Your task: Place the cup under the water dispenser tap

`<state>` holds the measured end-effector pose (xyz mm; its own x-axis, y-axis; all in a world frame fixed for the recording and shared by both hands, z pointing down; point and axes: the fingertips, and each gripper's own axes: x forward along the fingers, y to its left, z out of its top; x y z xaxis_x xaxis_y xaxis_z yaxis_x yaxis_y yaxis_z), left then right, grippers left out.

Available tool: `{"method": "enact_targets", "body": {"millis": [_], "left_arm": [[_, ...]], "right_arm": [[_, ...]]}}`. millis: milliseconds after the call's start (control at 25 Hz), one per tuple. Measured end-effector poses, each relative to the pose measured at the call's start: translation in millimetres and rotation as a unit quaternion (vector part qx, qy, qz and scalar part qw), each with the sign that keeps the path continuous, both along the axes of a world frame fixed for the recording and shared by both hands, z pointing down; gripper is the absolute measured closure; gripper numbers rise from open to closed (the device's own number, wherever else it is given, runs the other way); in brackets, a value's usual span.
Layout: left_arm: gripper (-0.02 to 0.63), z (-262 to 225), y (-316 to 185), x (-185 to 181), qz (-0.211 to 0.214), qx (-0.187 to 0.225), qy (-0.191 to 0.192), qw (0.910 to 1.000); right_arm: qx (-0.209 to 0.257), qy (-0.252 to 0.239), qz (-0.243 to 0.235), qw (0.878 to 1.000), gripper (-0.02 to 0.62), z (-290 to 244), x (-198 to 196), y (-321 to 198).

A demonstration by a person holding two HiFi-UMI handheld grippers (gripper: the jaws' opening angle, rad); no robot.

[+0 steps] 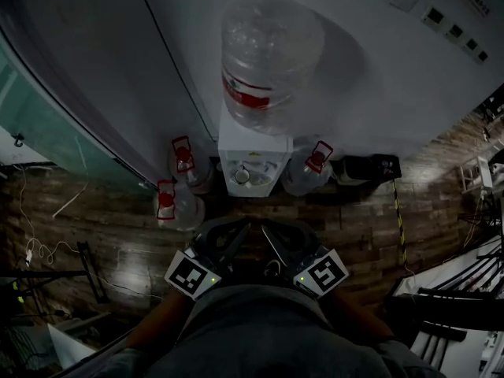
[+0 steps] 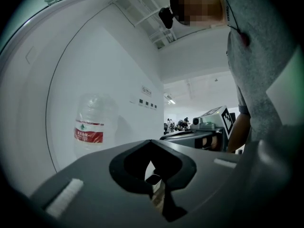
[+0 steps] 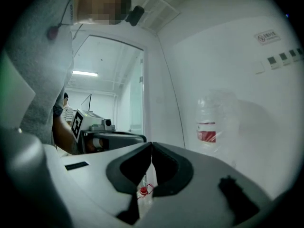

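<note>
Nearest of all was the person's grey shirt [image 1: 260,329], filling the bottom of the head view, with both tools tucked in close against it. The left gripper [image 2: 151,144] was closed, its jaws meeting at the tips with nothing between them, only floor showing through the gap. Its marker cube [image 1: 191,276] sat just left of the shirt. The right gripper [image 3: 151,145] was likewise closed and carried nothing; the red speck in its gap was a bottle cap far beyond. Both pointed level toward the wall [image 1: 378,77], side by side. That looked like a rest posture, not a reach: shut jaws held near the body suit a hand with nothing to carry.

Further off, two spare bottles [image 1: 183,164] stood on the floor [image 1: 118,250] against the left flank of the water dispenser [image 1: 253,144], probably kept there for a quick swap. A big bottle [image 1: 272,53] sat upended on the dispenser so water could feed down to the taps. Another spare bottle [image 1: 309,170] leaned in at its right side.

The cup [image 1: 242,177] seemed to be the small round rim on the dispenser's ledge beneath the taps, well apart from both grippers, though it was too small to be sure. If so, the placing looked already done.
</note>
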<state>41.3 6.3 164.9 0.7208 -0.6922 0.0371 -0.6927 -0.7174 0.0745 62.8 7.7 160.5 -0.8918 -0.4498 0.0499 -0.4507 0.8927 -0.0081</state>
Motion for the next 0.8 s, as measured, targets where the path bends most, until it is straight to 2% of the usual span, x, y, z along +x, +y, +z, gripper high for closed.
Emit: {"method": "enact_targets", "body": {"millis": [320, 800], "left_arm": [[0.598, -2, 14, -3, 0.005, 0.001, -0.007, 1.0000], [0.598, 3, 28, -13, -0.009, 0.000, -0.009, 0.9999]], "right_arm": [[0.014, -0.009, 0.013, 1.000, 0.580, -8, 1, 12], [0.004, 0.000, 0.012, 1.000, 0.580, -1, -4, 23]]}}
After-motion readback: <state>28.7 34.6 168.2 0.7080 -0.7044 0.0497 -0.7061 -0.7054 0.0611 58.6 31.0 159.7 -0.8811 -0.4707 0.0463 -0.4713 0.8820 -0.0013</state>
